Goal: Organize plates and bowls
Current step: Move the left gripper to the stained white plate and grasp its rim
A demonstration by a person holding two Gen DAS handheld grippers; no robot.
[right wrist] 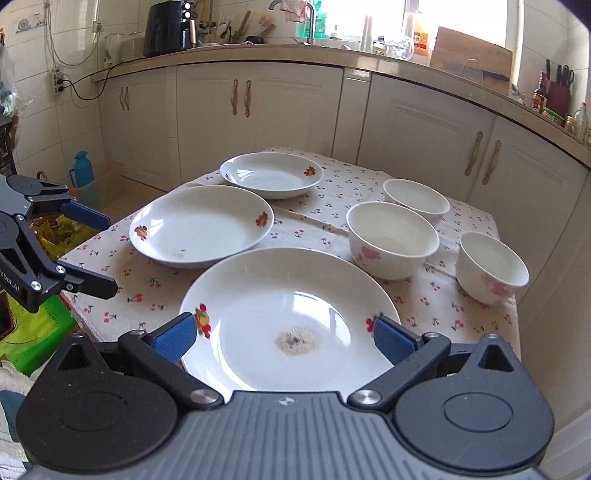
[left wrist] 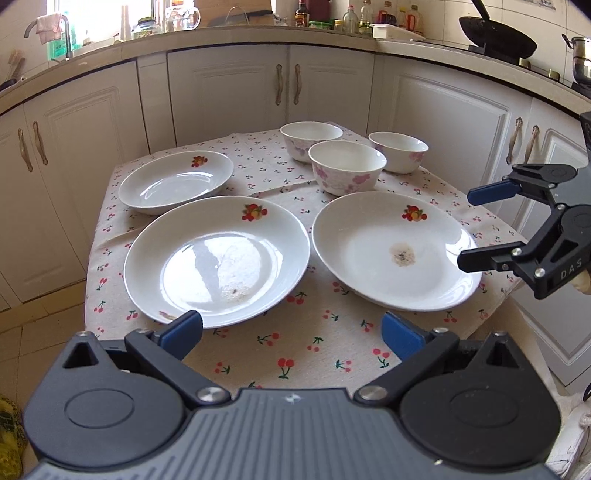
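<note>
Three white plates with fruit prints lie on the cherry-print tablecloth: a far-left plate, a middle plate and a stained plate on the right. Behind them stand three white bowls with pink flowers. My left gripper is open over the cloth, just short of the middle plate's near rim. My right gripper is open above the near part of the stained plate, holding nothing. Each gripper shows in the other's view, the right gripper by that plate's right edge.
White kitchen cabinets wrap closely around the table on the far and right sides. The counter holds bottles, a wok and a sink tap. Bags and a blue bottle sit on the floor to the table's left.
</note>
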